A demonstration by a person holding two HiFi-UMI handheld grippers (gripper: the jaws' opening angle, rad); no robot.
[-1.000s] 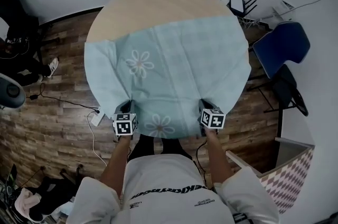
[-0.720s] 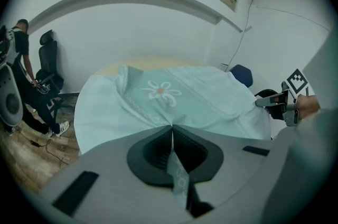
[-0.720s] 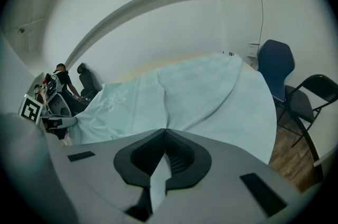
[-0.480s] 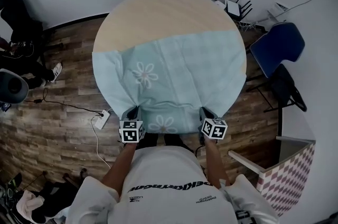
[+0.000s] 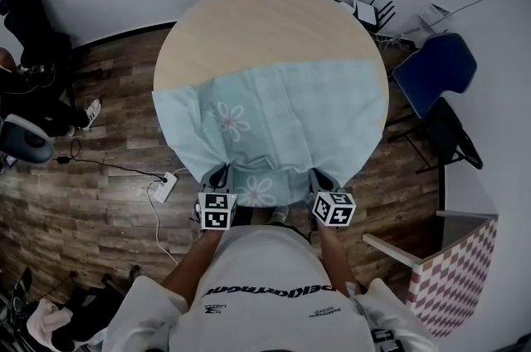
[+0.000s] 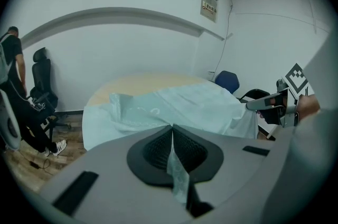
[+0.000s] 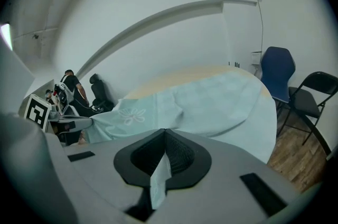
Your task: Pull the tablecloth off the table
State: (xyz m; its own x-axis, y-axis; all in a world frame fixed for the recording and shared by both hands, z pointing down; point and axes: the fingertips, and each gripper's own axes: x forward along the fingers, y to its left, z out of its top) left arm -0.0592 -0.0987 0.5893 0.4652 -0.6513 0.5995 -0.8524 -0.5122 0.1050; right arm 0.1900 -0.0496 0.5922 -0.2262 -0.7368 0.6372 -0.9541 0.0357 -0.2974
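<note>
Evidently the pull itself is the step in hand. In the head view, the pale green tablecloth (image 5: 274, 118) covers only the part of the round table (image 5: 265, 22) nearest the fingertips. Bare wooden top shows beyond the cloth's far edge. The left gripper (image 5: 219, 176) and the right gripper (image 5: 323, 176) each bite the near hem, which hangs over the table's rim. A flower print lies between the two sets of fingers.

In the left gripper view, the jaws are clenched together on a strip of the cloth (image 6: 174, 106), whose loose end trails back behind the fingertips. Ahead of them the cloth climbs in a fold onto the tabletop and spreads across it. Off to the right of the fingers, the right gripper (image 6: 269, 104) holds its own part of the hem.

The right gripper view shows the same kind of grip, with the jaws pressed flat on a tongue of cloth (image 7: 211, 101). The sheet runs forward from the fingertips and up over the rim. A blue chair (image 7: 277, 72) stands beyond them to the right.

I judge the cloth about half drawn off. The next move calls for both grips to stay firm and draw back evenly toward the person. That way the far edge slides over the bare wood and off the near rim without skewing or slipping from the jaws.
</note>
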